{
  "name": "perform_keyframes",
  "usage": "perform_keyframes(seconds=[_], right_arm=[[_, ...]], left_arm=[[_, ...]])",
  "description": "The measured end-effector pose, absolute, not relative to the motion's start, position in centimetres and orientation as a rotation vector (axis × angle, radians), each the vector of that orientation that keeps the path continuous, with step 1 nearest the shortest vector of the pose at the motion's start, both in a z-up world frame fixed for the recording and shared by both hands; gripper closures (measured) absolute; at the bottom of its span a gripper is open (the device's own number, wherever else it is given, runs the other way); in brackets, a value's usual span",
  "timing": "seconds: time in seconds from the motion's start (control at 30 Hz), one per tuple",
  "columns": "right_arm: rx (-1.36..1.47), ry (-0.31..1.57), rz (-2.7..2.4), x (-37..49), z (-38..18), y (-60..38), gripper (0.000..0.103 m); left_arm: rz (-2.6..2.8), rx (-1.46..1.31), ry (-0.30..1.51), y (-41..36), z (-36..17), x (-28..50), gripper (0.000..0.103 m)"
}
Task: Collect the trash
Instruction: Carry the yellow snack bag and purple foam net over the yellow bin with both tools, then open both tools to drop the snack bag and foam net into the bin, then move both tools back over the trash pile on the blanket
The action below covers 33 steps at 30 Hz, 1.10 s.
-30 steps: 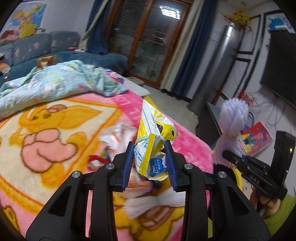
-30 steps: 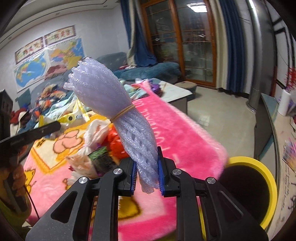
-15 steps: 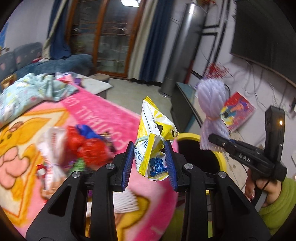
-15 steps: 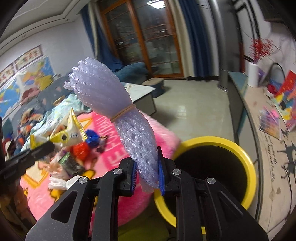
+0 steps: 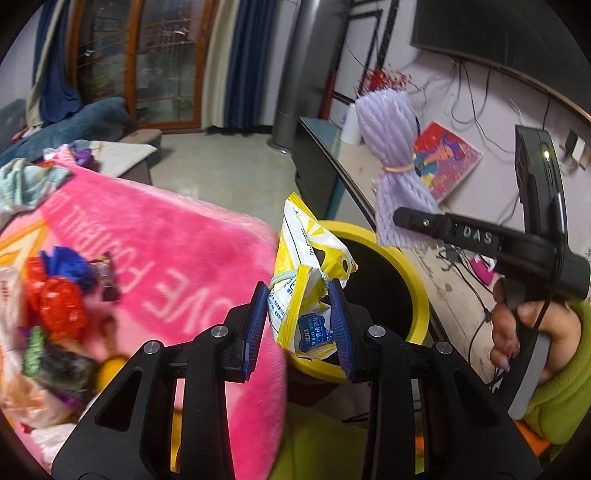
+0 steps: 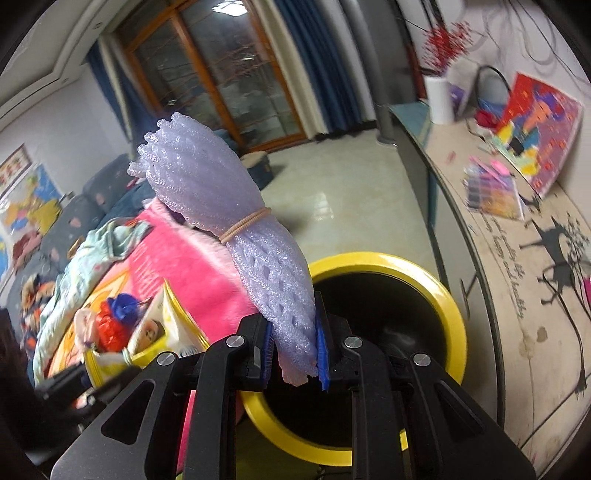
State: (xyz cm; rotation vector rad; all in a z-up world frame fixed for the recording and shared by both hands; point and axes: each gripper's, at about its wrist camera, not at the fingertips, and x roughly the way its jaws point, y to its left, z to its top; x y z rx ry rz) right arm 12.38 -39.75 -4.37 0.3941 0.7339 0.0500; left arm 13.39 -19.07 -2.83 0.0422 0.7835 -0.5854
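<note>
Beside the pink plush blanket [image 5: 155,236], my left tool [image 5: 298,325] clamps a crumpled yellow snack bag [image 5: 308,280] and my right tool [image 6: 293,350] clamps a lilac foam-net bundle [image 6: 258,240], both over the round yellow-rimmed black bin [image 6: 424,273]; its inside looks dark.

A home living room, blue sofa [image 6: 99,192] under wall maps [image 6: 22,199], wood-framed glass doors [image 5: 155,62] with blue curtains [image 5: 243,62], tiled floor [image 5: 229,177], wall-mounted TV [image 5: 498,33] above a low console [image 6: 517,258], pink cartoon blanket [image 5: 166,258], yellow-rimmed bin [image 6: 388,262]
</note>
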Motion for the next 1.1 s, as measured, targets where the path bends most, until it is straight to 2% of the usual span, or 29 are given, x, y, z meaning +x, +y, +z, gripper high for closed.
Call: perform_keyframes(seconds=[0.23, 0.37, 0.4, 0.43, 0.47, 0.57, 0.6, 0.67, 0.83, 0.9, 1.1], right_arm=[[0.464, 0.789, -0.005, 13.4, -6.4, -42.6, 0.085], [0.509, 0.83, -0.014, 13.8, -7.8, -43.6, 0.078], [0.523, 0.838, -0.025, 13.9, -8.1, -43.8, 0.072], [0.532, 0.847, -0.03, 14.0, -8.3, -43.9, 0.066], [0.535, 0.853, -0.034, 14.0, -8.5, -44.0, 0.055], [0.534, 0.855, -0.046, 14.0, -8.7, -43.9, 0.054], [0.534, 0.856, -0.046, 14.1, -8.7, -43.9, 0.054], [0.527, 0.846, -0.047, 14.1, -8.5, -43.6, 0.053], [0.481, 0.793, -0.023, 13.7, -7.1, -42.3, 0.05], [0.451, 0.767, -0.006, 13.4, -6.3, -41.4, 0.048], [0.388, 0.7, 0.047, 12.5, -4.0, -38.8, 0.044]], left_arm=[[-0.627, 0.066, 0.854, -22.2, -5.8, 15.0, 0.076], [-0.648, 0.065, 0.87, -22.9, -6.7, 15.5, 0.074], [-0.653, 0.061, 0.869, -23.0, -6.8, 15.5, 0.068], [-0.657, 0.056, 0.867, -23.0, -6.9, 15.5, 0.057], [-0.66, 0.045, 0.866, -22.9, -7.0, 15.6, 0.053], [-0.655, 0.026, 0.86, -22.5, -6.9, 15.6, 0.041], [-0.645, 0.015, 0.857, -22.1, -6.8, 15.5, 0.033], [-0.636, -0.014, 0.851, -21.3, -6.4, 15.6, 0.03], [-0.571, -0.083, 0.807, -18.6, -5.0, 15.4, 0.014], [-0.537, -0.098, 0.787, -17.8, -4.3, 15.4, 0.011], [-0.454, -0.104, 0.719, -15.1, -2.2, 14.7, 0.011]])
